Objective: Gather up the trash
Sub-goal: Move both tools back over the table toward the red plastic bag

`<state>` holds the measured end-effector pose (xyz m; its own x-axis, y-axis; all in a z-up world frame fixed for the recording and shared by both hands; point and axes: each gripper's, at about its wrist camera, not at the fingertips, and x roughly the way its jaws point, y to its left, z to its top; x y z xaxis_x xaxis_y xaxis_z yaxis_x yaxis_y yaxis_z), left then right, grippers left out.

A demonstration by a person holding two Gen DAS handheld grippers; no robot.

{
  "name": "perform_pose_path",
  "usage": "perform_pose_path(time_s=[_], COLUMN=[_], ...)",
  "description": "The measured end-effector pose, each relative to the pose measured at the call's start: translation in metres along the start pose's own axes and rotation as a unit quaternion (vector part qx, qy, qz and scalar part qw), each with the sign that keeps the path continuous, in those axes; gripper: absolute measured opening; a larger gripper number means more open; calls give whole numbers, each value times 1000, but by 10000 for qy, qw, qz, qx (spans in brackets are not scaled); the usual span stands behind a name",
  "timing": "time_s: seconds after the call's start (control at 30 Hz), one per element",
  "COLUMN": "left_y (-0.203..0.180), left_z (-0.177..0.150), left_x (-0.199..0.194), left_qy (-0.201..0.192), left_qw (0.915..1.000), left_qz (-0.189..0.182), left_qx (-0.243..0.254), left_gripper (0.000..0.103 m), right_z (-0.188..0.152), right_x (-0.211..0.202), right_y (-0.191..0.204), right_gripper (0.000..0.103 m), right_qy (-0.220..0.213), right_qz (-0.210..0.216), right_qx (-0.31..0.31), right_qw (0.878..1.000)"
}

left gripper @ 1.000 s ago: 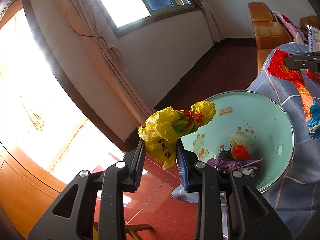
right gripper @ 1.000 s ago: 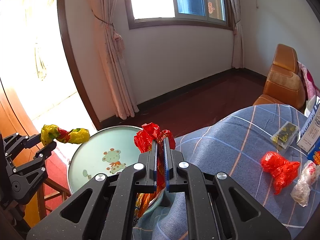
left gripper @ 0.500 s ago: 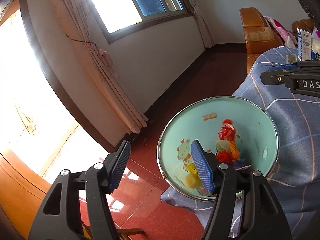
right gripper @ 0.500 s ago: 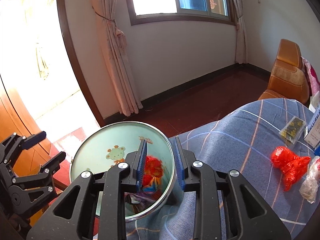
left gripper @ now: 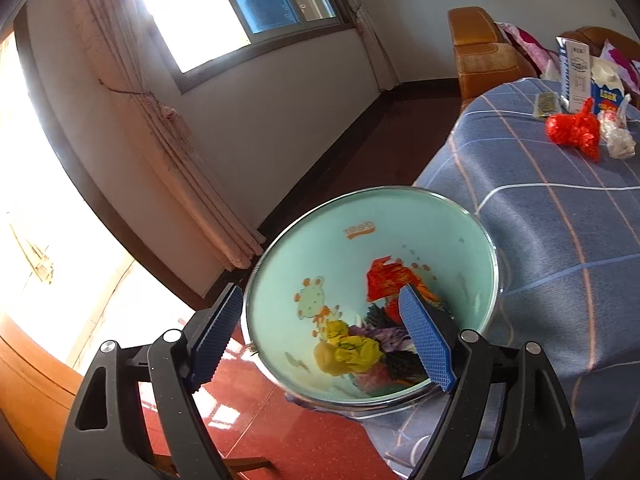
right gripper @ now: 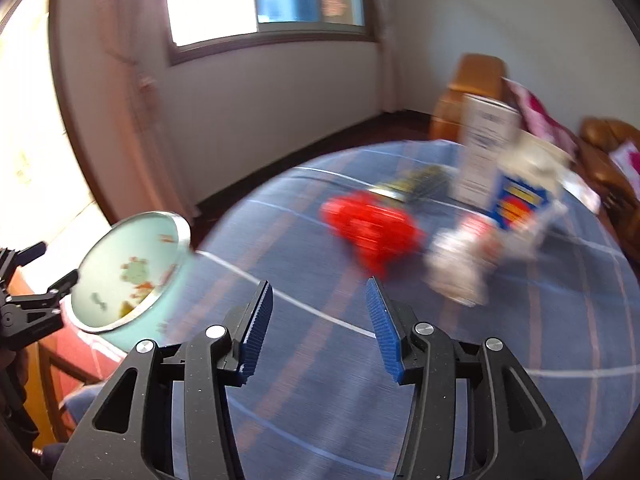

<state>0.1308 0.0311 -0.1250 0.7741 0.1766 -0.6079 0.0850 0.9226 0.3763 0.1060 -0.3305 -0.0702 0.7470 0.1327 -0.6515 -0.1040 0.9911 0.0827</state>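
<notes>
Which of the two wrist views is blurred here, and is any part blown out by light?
Right wrist view: motion blur smears the red bag and carton, though its own tongs stay sharp. Left wrist view: mostly sharp, bin clear; window and left-side opening overexposed.

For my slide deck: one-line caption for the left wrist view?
Open left gripper above the bin holding yellow wrapper and other trash.

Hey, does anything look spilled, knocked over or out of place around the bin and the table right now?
Nothing looks spilled. The wrappers sit inside the bin, none on the floor that shows. Still out of place on the tablecloth: a crumpled red bag and a clear bag beside the upright cartons.
</notes>
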Motion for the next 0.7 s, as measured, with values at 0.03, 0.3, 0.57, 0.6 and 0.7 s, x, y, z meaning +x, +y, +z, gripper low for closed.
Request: perform_pose_path(time_s=[0.03,0.3,0.57,0.6,0.7], left_y=[-12,-91,-139,-143,-162], left_z=[6,70,154,163,180], left_x=[-3,-5,23,29,44], left_qy=[-55,-471,-744,-705,-572], left_qw=[9999,9941,9874,9867,9845], left_qz=[-112,-871,-1369,-1443,-1632], left_qx=[94,443,274,237,304], left_gripper=[79,79,79,79,79], right_z=[-5,-39,-64,-66,-67], right_x=[-5,-51,-88,-91,-94], right_y=[-19,-132,-189,-192,-193], right_gripper=[51,55,61,61,63], right_qy=[-10,-245,-539,-573,-613], right_qz=[-173,-907,-1451,-1487,-1526], right_qx=[158,1113,1578,1593,1562], right_qw=[9997,9893,9753,9743,9739])
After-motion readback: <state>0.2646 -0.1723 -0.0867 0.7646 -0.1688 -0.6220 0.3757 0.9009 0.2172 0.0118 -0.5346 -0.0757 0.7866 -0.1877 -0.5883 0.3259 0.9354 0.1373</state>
